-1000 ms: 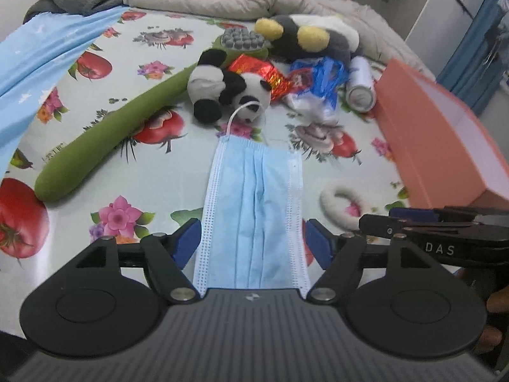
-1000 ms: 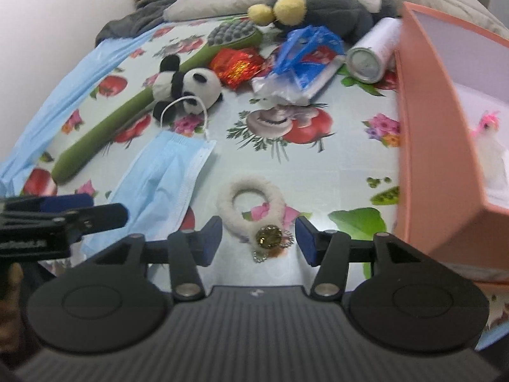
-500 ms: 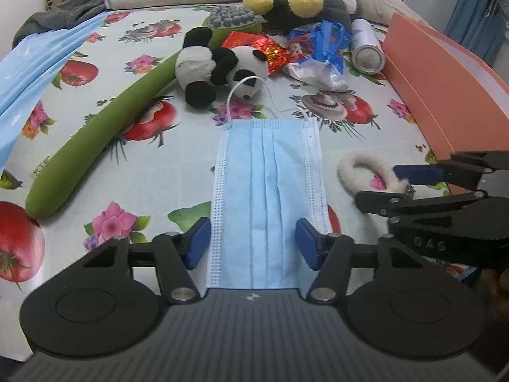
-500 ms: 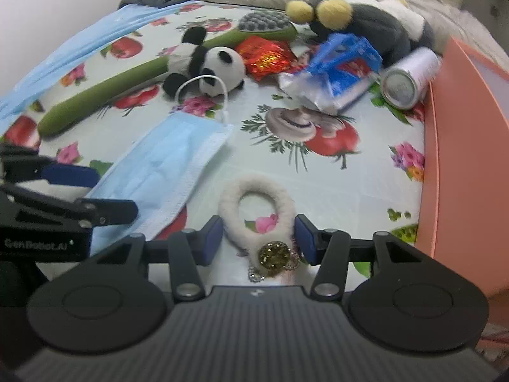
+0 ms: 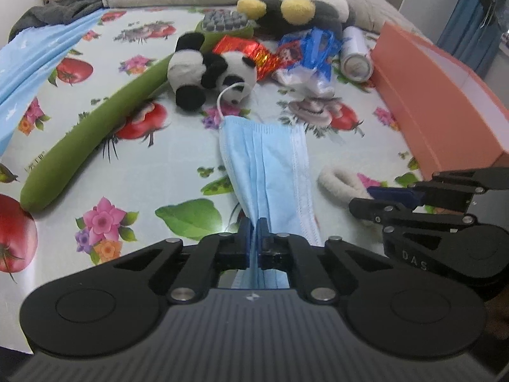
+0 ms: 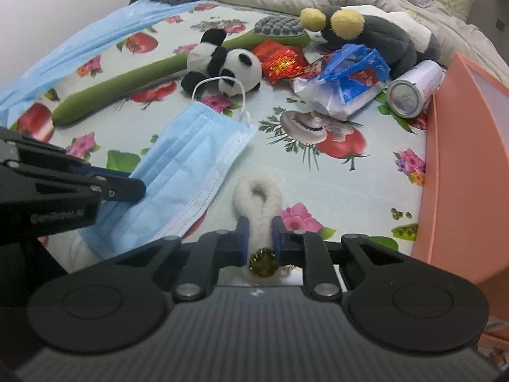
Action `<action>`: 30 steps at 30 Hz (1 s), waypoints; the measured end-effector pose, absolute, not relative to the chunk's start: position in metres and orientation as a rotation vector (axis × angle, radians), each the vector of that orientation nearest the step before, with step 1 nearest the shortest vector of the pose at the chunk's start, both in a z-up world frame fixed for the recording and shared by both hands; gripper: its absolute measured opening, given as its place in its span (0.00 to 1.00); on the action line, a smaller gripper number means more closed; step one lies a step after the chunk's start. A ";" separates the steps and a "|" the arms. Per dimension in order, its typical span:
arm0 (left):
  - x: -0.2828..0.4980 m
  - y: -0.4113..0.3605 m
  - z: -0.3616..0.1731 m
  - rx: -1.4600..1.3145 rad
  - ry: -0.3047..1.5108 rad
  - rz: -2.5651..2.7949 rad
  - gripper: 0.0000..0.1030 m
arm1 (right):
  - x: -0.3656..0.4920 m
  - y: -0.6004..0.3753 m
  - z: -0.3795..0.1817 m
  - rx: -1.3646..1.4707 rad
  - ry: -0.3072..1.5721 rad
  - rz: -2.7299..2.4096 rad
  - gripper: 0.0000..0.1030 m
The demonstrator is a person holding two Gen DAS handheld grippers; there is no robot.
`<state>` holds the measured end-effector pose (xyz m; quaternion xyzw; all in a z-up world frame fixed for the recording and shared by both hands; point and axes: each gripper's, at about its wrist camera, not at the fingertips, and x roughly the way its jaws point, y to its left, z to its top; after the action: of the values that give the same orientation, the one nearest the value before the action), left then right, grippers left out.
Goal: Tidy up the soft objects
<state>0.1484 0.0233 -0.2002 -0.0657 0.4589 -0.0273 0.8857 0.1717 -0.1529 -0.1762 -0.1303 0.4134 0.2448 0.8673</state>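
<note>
A light blue face mask (image 5: 270, 159) lies on the flowered sheet, and my left gripper (image 5: 254, 222) is shut on its near edge, bunching the pleats. To its right a white fluffy hair tie (image 6: 257, 191) with a gold charm sits between the jaws of my right gripper (image 6: 258, 222). Those jaws are closing, and the pads squeeze the ring into a narrow loop. The right wrist view shows the left gripper (image 6: 133, 184) side-on over the mask (image 6: 191, 149). A panda plush (image 5: 213, 73), a long green plush (image 5: 89, 137) and a black-and-yellow plush (image 5: 296, 9) lie farther back.
An orange box (image 5: 439, 105) stands open along the right side. Near it lie a white can (image 5: 356, 57), a blue-and-white plastic bag (image 5: 305, 60) and a red foil packet (image 5: 251, 51). A blue cloth (image 5: 38, 54) drapes the left edge, with grey bedding behind.
Both grippers went from open to closed. The left pinched the mask's near edge and gathered it. The right squeezed the round hair tie into a long loop.
</note>
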 end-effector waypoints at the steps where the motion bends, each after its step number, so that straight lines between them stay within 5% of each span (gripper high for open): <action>1: 0.147 0.023 -0.197 -0.140 0.943 -0.058 0.04 | 0.171 -0.155 -0.173 -0.261 0.862 0.507 0.18; 30: 0.176 -0.054 -0.019 -0.157 0.610 -0.278 0.03 | 0.174 -0.261 -0.003 0.031 0.455 0.237 0.17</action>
<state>0.1761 -0.0542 -0.0188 -0.0770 0.2989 -0.1361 0.9414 0.1742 -0.2613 -0.0028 0.0153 0.2249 0.1173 0.9672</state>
